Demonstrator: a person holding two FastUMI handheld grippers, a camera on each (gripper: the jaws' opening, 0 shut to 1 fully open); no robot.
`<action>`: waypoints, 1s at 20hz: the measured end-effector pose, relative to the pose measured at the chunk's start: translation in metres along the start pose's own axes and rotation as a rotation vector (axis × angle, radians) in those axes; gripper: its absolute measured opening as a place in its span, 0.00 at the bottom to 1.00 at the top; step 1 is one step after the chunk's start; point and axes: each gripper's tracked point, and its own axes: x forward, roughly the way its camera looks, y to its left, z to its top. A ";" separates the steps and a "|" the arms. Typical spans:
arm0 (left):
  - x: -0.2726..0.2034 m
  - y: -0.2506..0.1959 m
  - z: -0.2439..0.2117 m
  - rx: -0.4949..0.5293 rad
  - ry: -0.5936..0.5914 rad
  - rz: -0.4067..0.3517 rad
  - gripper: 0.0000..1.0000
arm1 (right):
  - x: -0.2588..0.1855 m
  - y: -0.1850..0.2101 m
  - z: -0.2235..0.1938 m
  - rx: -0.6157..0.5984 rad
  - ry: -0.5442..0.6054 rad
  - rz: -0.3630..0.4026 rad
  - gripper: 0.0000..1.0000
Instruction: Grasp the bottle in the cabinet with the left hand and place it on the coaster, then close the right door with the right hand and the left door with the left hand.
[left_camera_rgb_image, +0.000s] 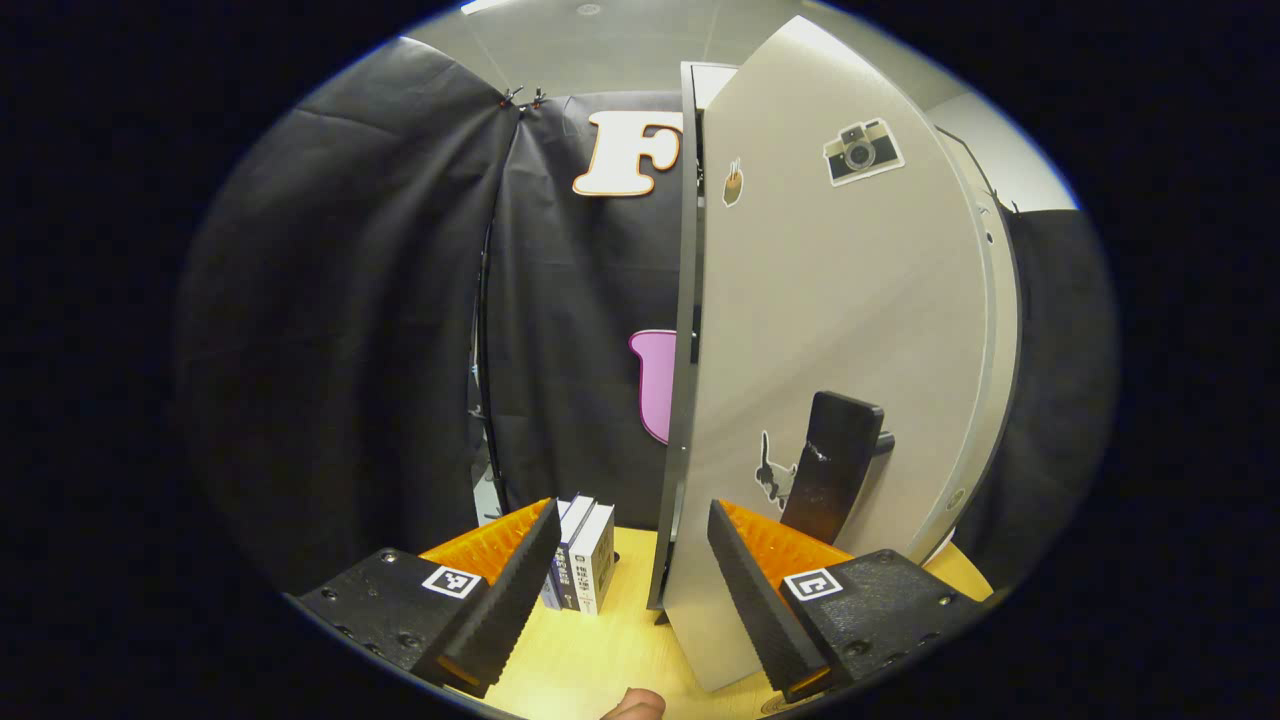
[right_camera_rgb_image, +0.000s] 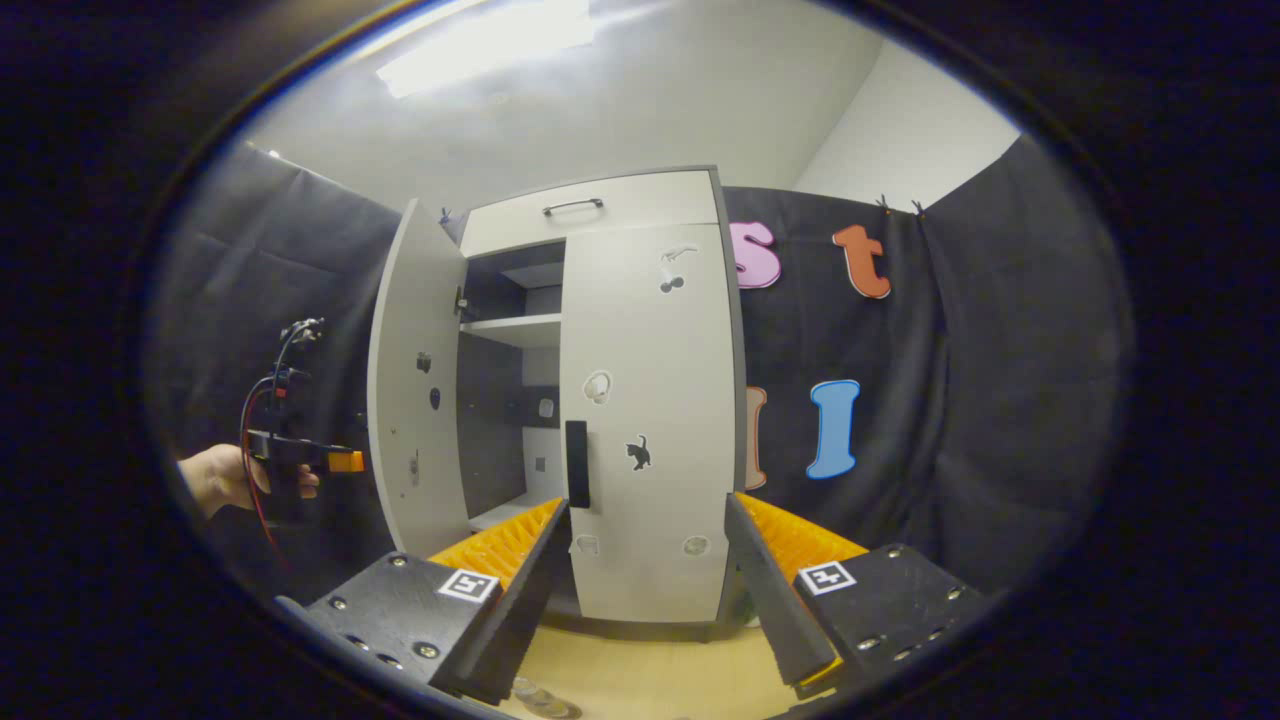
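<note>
Since the right door (right_camera_rgb_image: 650, 410) looks shut, the left door (left_camera_rgb_image: 850, 330) stands open, a stiff light panel; the left hand-held gripper (left_camera_rgb_image: 635, 570), open and empty, should push near its black handle (left_camera_rgb_image: 830, 465).

One cabinet (right_camera_rgb_image: 560, 400) stood on the wooden surface (right_camera_rgb_image: 650, 680), with two doors: the left door (right_camera_rgb_image: 410, 400) swung open and the right door (right_camera_rgb_image: 650, 420) shut, plus one drawer (right_camera_rgb_image: 590, 222) on top with a single handle (right_camera_rgb_image: 573, 206). In the left gripper view the open door carried three stickers, a camera (left_camera_rgb_image: 863, 151), a small brown one (left_camera_rgb_image: 733, 183) and a cat (left_camera_rgb_image: 772, 472), and one black handle (left_camera_rgb_image: 832, 462). Two boxes (left_camera_rgb_image: 582, 552) stood side by side, and two claws showed, the left claw (left_camera_rgb_image: 634, 570) and the right claw (right_camera_rgb_image: 647, 570).
</note>
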 end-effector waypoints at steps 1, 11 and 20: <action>0.001 -0.002 0.000 0.005 0.003 0.001 0.94 | -0.003 -0.004 0.001 -0.003 -0.007 -0.002 0.93; 0.005 -0.036 -0.001 0.022 0.001 -0.011 0.94 | -0.013 -0.014 0.009 -0.022 -0.052 0.005 0.94; 0.004 -0.101 -0.003 0.001 -0.009 -0.072 0.91 | -0.026 -0.033 0.015 -0.040 -0.057 -0.008 0.94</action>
